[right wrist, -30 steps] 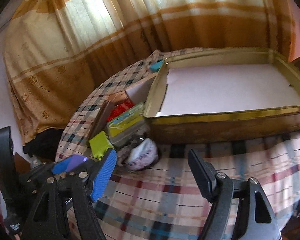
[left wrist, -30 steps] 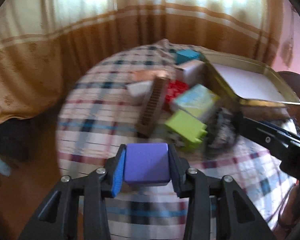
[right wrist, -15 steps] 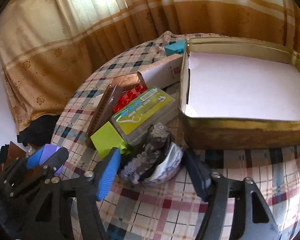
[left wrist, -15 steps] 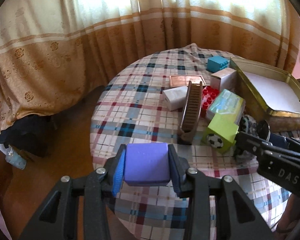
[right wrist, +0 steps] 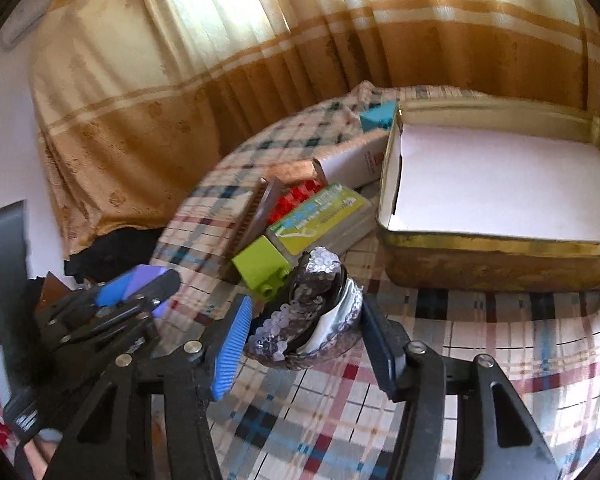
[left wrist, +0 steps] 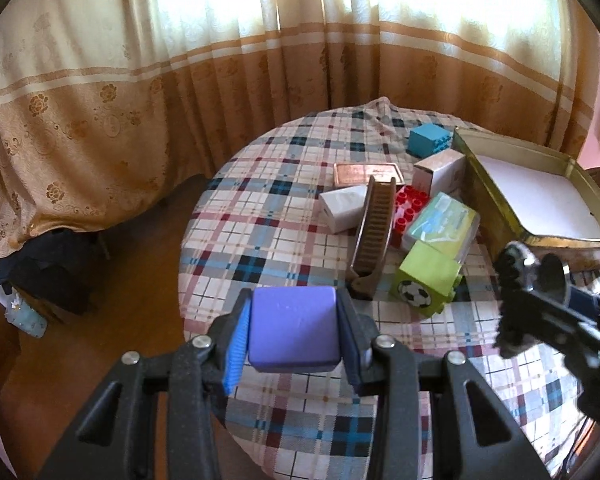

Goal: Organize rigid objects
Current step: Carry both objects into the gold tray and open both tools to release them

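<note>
My left gripper (left wrist: 294,330) is shut on a purple cube (left wrist: 293,328) and holds it above the near left edge of the round checked table (left wrist: 268,220). It also shows in the right wrist view (right wrist: 140,286). My right gripper (right wrist: 306,336) has its jaws around a silver sequined round object (right wrist: 308,316); whether the pads touch it I cannot tell. The same object shows in the left wrist view (left wrist: 516,264). A gold tin tray (right wrist: 500,248) lined with white paper stands at the right.
A pile lies left of the tray: lime green block with a football (left wrist: 426,284), brown comb (left wrist: 374,232), red brick (left wrist: 410,208), green-labelled box (left wrist: 442,226), two white boxes, copper tin (left wrist: 366,172), teal block (left wrist: 428,140). Curtains hang behind.
The left gripper with the purple cube has pulled back and up from the table. The right gripper has moved forward until its jaws stand around the sequined object, which now looks raised.
</note>
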Available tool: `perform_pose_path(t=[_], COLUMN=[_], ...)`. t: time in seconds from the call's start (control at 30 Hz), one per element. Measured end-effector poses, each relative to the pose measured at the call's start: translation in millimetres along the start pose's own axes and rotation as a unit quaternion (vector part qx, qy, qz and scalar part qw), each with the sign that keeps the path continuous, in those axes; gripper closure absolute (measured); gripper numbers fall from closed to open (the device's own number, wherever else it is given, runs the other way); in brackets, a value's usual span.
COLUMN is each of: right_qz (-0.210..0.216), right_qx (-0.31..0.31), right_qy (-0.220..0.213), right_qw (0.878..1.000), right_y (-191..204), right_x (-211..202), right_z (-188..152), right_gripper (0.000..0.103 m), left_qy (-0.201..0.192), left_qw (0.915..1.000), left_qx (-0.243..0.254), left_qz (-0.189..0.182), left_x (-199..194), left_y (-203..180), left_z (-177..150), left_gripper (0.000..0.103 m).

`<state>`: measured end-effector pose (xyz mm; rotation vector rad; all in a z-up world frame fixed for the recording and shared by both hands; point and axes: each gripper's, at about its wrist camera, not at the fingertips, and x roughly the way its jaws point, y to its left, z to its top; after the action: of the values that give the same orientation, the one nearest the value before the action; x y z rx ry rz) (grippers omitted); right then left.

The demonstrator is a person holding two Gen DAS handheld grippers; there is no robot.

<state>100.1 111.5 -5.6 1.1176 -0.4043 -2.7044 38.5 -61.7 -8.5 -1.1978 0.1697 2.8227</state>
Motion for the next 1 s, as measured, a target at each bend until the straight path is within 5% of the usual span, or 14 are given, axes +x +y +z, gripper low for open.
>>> perform_pose_path(t=[0.2, 0.43, 0.67, 1.0], right_qz=[0.010, -0.065, -0.148, -0.200], right_qx=[-0.009, -0.020, 0.005, 0.041], right_qy=[-0.077, -0.165, -0.191, -0.178], right_qw=[0.997, 0.984, 0.970, 0.963], right_y=[0.9, -23.7, -70.1, -124.2], right_x=[-44.8, -85.2, -94.9, -79.1], right_z=[14.0, 38.6, 46.0, 56.4], right_gripper=[0.045, 0.045, 0.045, 0.045], left_qy=[-0.017, -0.046, -0.071, -0.076], left_qw=[0.9998, 0.9975, 0.9875, 0.9768], left_qx=[0.005, 0.013, 0.018, 0.064], left_qz=[-0.010, -0.053, -0.140, -0.190], left_x=[-10.1, -22.0, -30.9, -8.9], left_y=[-8.0, -29.3, -65.6, -144.7], left_z=[8.8, 36.0, 67.0, 86.9], left_gripper=[0.064, 0.064, 0.064, 0.064])
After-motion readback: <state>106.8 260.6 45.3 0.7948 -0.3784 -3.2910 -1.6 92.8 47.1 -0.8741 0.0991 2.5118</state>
